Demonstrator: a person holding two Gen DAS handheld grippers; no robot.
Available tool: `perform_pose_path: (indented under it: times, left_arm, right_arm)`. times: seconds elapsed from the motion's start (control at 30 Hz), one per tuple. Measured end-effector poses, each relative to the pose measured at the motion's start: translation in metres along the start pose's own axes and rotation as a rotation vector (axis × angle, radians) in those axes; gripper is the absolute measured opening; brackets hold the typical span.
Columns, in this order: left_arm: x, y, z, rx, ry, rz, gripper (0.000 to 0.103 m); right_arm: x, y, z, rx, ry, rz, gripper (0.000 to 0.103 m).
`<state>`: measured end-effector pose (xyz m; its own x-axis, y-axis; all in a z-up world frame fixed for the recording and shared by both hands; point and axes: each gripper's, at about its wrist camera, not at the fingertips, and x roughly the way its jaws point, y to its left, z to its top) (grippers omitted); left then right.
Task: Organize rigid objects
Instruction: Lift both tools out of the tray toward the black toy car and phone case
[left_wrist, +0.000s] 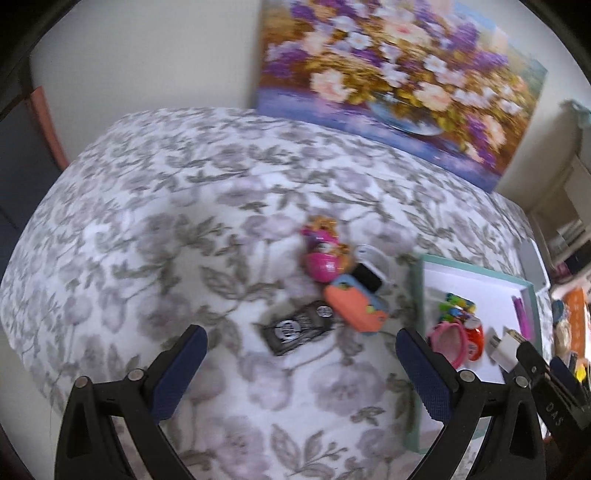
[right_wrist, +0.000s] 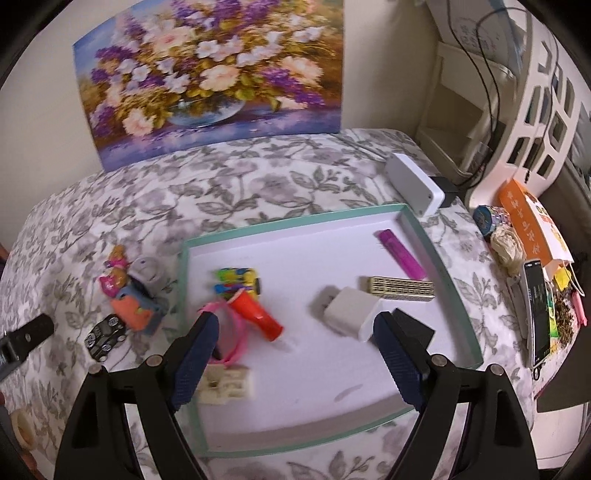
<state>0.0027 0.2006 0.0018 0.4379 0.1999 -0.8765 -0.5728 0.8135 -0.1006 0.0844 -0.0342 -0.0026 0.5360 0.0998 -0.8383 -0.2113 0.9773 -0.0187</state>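
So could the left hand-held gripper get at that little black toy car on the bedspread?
Probably yes. The left hand-held gripper is open, and the black toy car lies just ahead on the bedspread with nothing between; only the orange toy crowds one end.

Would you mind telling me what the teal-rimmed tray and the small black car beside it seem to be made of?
The tray looks like matte cardboard: thin, folded, teal walls around a flat white floor. The black car looks like glossy hard plastic or painted metal, judging by bright highlights on its body; the blur leaves that open.

The right gripper (right_wrist: 295, 354) is held with jaws spread above the teal-rimmed tray (right_wrist: 424, 240), where a white charger (right_wrist: 351, 310) is seen.
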Motion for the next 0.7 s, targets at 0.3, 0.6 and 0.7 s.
perform_pose_path:
  times: [0.3,0.6,0.7]
  left_arm:
    - [0.002,0.037,0.009,-0.078,0.006,0.038,0.103]
    - [0.012,0.062,0.015,-0.135,0.045,0.061,0.103]
    - [0.016,0.069,0.017,-0.149,0.054,0.074,0.103]
  right_arm:
    - [0.003,0.043,-0.008,-0.075,0.031,0.027,0.086]
    - [0.016,0.075,-0.014,-0.101,0.076,0.058,0.086]
    - [0.018,0.088,-0.016,-0.114,0.08,0.062,0.086]
